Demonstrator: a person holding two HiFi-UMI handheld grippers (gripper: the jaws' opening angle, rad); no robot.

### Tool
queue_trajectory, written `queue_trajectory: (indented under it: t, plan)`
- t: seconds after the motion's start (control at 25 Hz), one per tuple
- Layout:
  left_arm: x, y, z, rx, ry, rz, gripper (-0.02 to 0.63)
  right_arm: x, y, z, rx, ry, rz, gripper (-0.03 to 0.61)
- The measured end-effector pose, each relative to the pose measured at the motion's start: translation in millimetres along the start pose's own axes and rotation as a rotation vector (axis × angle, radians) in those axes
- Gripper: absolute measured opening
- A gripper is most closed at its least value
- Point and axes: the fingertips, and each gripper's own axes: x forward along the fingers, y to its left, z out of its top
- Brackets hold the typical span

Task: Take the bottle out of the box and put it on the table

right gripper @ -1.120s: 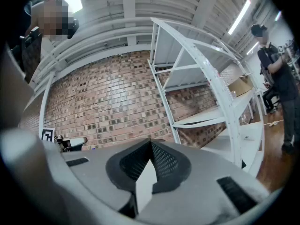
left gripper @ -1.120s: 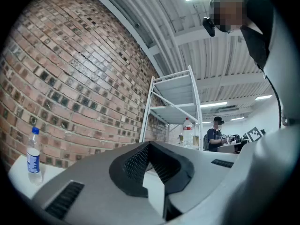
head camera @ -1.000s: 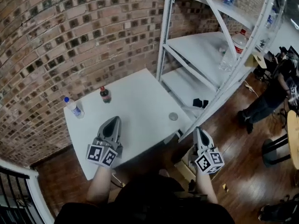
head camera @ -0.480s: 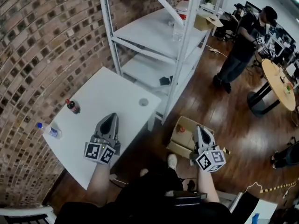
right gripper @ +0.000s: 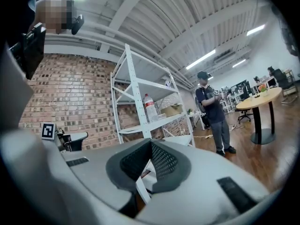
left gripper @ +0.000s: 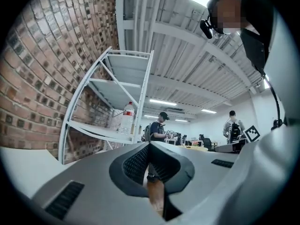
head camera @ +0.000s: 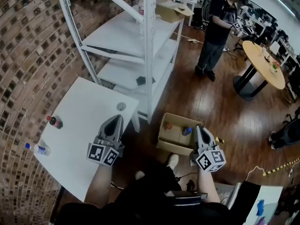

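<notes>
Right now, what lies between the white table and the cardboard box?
Only bare wooden floor lies between the table and the box, as the head view shows; the two stand apart.

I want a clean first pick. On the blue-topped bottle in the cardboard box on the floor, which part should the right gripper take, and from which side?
Take the neck just under the cap of the blue-topped bottle, coming straight down. The head view shows mostly its top, so it probably stands upright, and the cardboard box walls block the sides. The right gripper is shut; open it first.
</notes>
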Motion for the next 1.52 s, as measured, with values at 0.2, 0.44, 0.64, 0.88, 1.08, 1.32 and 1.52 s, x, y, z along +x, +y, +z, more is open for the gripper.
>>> queue_trajectory:
  t: [0.2,0.44,0.64,0.88,1.08,1.32,1.52]
  plan:
    - [54,-25,-15,-0.026,0.004,-0.043,0.003,8,-47,17,-0.001,-0.015,-0.027,0.005]
    - [121,-54,-19,-0.011,-0.004,-0.067,0.003,35,-111,54,-0.007,-0.038,-0.027,0.005]
    - [172,-73,-40,0.027,0.031,-0.091,0.003,61,-146,69,-0.024,-0.05,-0.002,0.005]
    - [221,-92,-72,0.035,0.054,-0.11,0.003,79,-202,68,-0.014,-0.026,-0.018,0.005]
    - [242,-97,-93,0.033,0.09,-0.119,0.003,92,-228,55,-0.012,0.027,-0.028,0.005]
    - [234,-90,-129,-0.026,0.169,-0.148,0.003,107,-199,15,-0.101,0.138,0.004,0.005]
    - [215,-83,-174,-0.036,0.254,-0.187,0.003,112,-174,-37,-0.101,0.199,0.014,0.005]
